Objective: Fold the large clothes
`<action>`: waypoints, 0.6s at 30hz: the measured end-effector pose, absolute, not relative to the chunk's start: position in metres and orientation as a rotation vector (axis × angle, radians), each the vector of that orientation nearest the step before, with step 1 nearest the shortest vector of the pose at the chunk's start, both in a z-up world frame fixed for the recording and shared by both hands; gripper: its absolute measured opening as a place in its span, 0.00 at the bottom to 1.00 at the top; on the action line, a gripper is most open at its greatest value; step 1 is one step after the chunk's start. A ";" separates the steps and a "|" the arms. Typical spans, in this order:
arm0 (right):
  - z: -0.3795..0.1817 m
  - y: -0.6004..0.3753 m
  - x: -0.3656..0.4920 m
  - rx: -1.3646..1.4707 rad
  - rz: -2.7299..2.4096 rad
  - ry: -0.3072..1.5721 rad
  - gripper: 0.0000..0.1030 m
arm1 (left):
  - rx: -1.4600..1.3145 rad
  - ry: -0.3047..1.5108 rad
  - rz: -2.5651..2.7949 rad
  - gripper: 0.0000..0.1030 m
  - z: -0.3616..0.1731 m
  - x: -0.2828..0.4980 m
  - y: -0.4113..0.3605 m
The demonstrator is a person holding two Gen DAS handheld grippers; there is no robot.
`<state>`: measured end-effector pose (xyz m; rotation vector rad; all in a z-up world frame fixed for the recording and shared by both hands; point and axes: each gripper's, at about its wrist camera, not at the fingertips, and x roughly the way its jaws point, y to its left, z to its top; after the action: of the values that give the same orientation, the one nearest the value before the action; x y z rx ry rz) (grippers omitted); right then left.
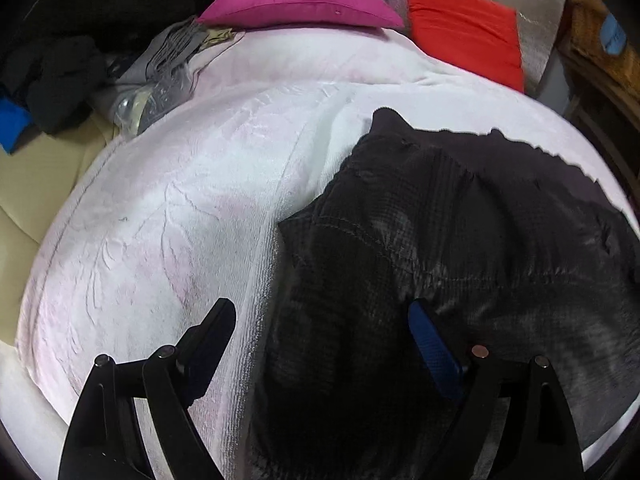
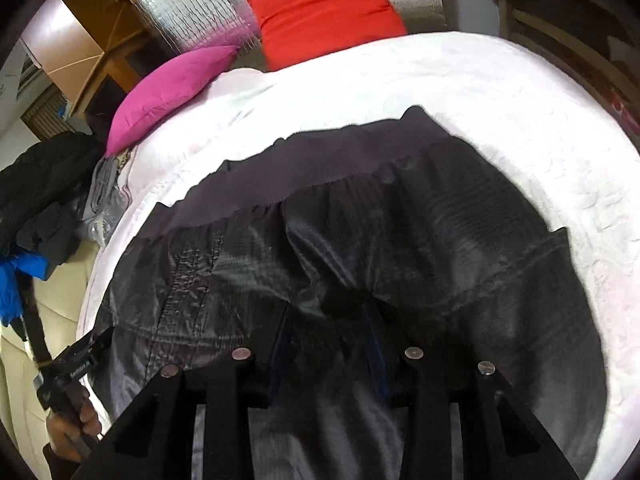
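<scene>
A dark, shiny garment [image 1: 460, 220] with a plain matte band [image 2: 320, 168] along its far edge lies spread on a white towel-like cover [image 1: 168, 208]. My left gripper [image 1: 322, 322] stands wide open just above the garment's left edge. Its left finger is over the white cover and its blue-padded right finger [image 1: 430, 340] is over the dark cloth. My right gripper [image 2: 328, 340] is narrow, and a bunched fold of the garment [image 2: 340, 304] is pinched between its fingers near the front edge. In the right wrist view the left gripper [image 2: 82, 354] shows at lower left, held by a hand [image 2: 76, 420].
A magenta cushion [image 1: 300, 0] and a red cushion [image 1: 464, 28] lie at the far side against a silver foil sheet [image 2: 188, 12]. A pile of black clothes [image 1: 68, 52], something blue [image 1: 12, 124] and a plastic bag [image 1: 148, 100] sit at the far left on a beige surface [image 1: 36, 180].
</scene>
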<state>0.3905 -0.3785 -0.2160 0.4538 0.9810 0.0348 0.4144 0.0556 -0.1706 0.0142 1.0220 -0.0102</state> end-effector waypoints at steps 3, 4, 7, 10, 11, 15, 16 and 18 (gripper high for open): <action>-0.199 -0.404 0.371 0.490 0.008 0.900 0.46 | 0.005 0.987 -0.013 0.86 -0.161 0.407 0.060; -0.194 -0.415 0.363 0.507 -0.021 0.864 0.56 | 0.003 0.975 -0.019 0.86 -0.158 0.405 0.061; -0.190 -0.450 0.339 0.604 -0.066 0.769 0.69 | -0.027 0.940 -0.070 0.86 -0.151 0.399 0.066; -0.193 -0.465 0.327 0.632 -0.051 0.772 0.67 | -0.016 0.918 -0.110 0.86 -0.145 0.395 0.061; -0.196 -0.467 0.325 0.633 -0.043 0.786 0.64 | 0.005 0.913 -0.099 0.86 -0.145 0.395 0.058; -0.214 -0.468 0.327 0.616 -0.028 0.879 0.56 | 0.051 0.960 -0.074 0.86 -0.157 0.403 0.050; -0.222 -0.470 0.330 0.617 -0.034 0.916 0.54 | 0.067 0.989 -0.063 0.86 -0.163 0.407 0.050; -0.232 -0.475 0.332 0.606 -0.064 0.961 0.42 | 0.064 1.023 -0.060 0.87 -0.173 0.411 0.049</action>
<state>0.3315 -0.4751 -0.2316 0.6058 0.9606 -0.0639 0.4113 0.0493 -0.1733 0.0642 1.0232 -0.0603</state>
